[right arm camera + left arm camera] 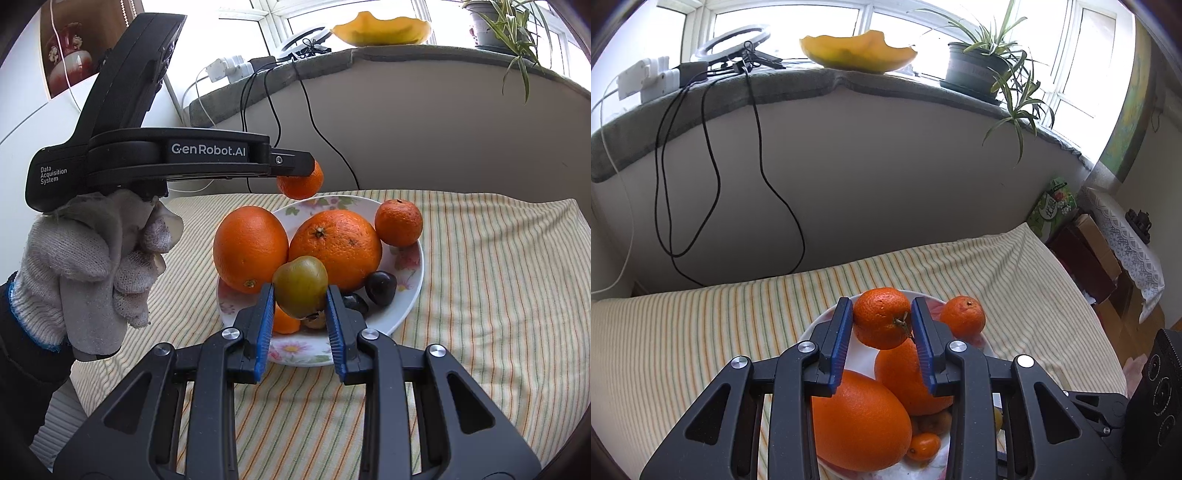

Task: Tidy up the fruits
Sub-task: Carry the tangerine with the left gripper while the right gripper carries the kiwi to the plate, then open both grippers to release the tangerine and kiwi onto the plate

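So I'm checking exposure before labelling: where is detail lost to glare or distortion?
Left wrist view: window blown white, sill bowed by the fisheye, fruit sharp. Right wrist view: window overexposed too, plate and striped cloth evenly lit and crisp.

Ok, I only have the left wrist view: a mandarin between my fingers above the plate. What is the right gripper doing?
Observer: The right gripper is shut on a greenish-yellow round fruit over the near side of the floral plate.
Operator: Anything on the plate hidden from me?
Observer: Yes, two dark, glossy fruits lie beside the largest orange, towards the right in the right wrist view.
Operator: Does my mandarin touch anything below?
Observer: No. From the right wrist view, the held mandarin hangs in the left gripper clear of the plate's far rim, with striped cloth showing behind it.
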The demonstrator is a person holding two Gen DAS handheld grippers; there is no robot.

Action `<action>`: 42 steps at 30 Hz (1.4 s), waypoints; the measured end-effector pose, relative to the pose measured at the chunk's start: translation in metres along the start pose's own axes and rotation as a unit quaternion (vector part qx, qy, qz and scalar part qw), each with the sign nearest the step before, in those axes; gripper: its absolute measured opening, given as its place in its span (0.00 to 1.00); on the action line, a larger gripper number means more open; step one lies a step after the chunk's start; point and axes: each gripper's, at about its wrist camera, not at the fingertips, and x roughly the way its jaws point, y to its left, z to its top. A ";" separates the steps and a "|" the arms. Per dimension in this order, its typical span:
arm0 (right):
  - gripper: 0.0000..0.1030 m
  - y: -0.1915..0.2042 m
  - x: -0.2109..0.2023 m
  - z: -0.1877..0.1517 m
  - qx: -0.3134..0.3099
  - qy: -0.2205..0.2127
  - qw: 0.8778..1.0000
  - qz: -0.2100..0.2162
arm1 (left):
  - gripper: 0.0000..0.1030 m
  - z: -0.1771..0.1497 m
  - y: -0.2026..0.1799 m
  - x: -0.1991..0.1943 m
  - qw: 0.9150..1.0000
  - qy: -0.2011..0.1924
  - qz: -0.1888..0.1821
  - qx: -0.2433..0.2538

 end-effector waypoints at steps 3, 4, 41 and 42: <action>0.28 0.003 0.004 0.001 -0.008 0.007 1.000 -0.003 | 0.30 0.000 -0.002 0.001 1.000 0.002 0.006 0.003; 0.29 0.004 0.005 0.001 -0.009 0.006 1.000 -0.006 | 0.31 0.000 -0.003 0.001 1.000 0.002 0.008 0.005; 0.67 0.023 -0.047 -0.004 -0.023 -0.039 0.998 -0.035 | 0.40 -0.031 -0.018 -0.089 0.997 -0.065 0.031 0.032; 0.67 0.023 -0.051 -0.005 -0.021 -0.042 0.998 -0.037 | 0.45 -0.035 -0.019 -0.094 0.997 -0.069 0.034 0.030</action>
